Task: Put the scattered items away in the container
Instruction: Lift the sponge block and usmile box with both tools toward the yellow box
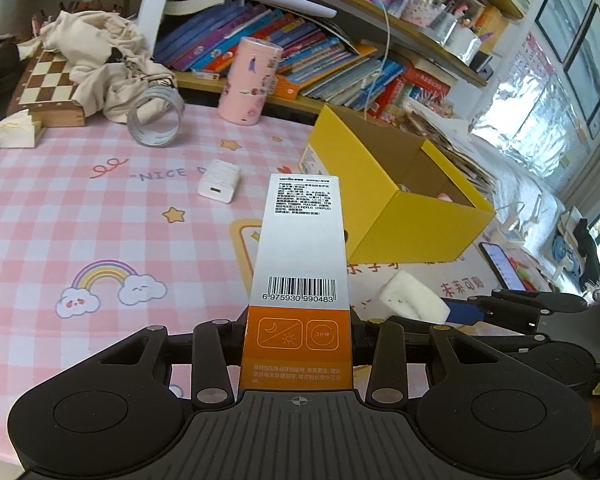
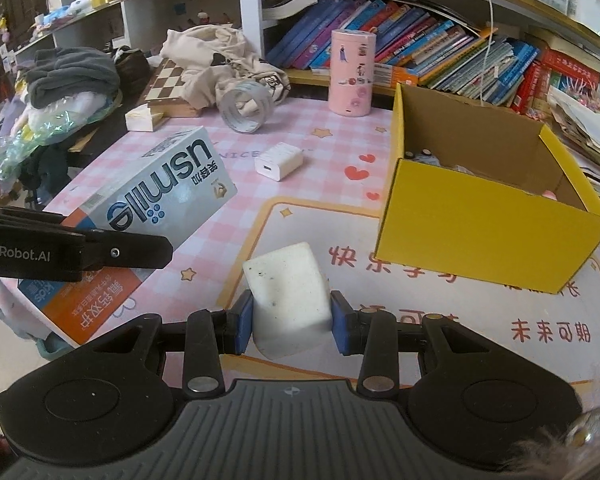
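Two sets of tongs each carry one item above the pink checked desk (image 1: pixel 80 216). At the lower middle of the left wrist view, the left tongs (image 1: pixel 298 344) are clamped on the orange end of a long toothpaste box (image 1: pixel 300 248), whose grey face with barcode and small print runs up toward the centre of the frame. In the right wrist view the same box lies slanted at the left side, grey and orange with large lettering, gripped by a black finger (image 2: pixel 132 250). The right tongs (image 2: pixel 292 320), at the lower middle of that view, squeeze a white sponge block (image 2: pixel 290 300) between blue pads (image 2: pixel 244 320). An open yellow cardboard box (image 2: pixel 480 232) stands on the desk at the right of the frame, with a few small things inside that are too hidden to name. Near the centre a white charger plug (image 2: pixel 278 161) lies on the desk, apart from the yellow box. Farther up stand a roll of tape (image 2: pixel 246 107), on edge, and a pink cylinder (image 2: pixel 352 72), upright before a shelf of books (image 2: pixel 440 52).
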`<state>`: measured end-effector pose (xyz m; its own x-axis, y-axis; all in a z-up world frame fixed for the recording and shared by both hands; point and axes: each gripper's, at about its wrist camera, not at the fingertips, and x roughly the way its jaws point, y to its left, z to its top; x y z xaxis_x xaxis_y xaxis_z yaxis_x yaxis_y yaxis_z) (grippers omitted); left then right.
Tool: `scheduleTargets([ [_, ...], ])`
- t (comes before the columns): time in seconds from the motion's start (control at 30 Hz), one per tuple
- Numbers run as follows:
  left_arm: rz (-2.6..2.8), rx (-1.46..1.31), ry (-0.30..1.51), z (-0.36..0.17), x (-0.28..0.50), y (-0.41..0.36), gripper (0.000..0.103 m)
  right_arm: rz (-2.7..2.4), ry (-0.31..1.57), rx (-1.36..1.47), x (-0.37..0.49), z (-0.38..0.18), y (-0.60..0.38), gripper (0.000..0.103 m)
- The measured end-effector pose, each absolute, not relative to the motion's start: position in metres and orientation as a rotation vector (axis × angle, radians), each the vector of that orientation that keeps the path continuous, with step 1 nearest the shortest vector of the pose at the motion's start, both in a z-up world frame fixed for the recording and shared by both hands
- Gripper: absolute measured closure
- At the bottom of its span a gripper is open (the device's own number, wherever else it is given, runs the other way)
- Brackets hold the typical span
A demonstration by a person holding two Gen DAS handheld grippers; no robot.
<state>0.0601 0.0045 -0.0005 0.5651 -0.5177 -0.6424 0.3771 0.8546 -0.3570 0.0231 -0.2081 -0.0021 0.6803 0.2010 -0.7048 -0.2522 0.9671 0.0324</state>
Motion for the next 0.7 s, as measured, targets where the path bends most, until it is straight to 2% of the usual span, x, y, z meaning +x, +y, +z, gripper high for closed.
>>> scheduleTargets([
  [0.7, -0.636, -0.133, 0.823, 0.003, 0.059, -0.045, 0.065, 0.144, 0.776, -0.007, 0.006, -0.002, -0.255, 0.067],
])
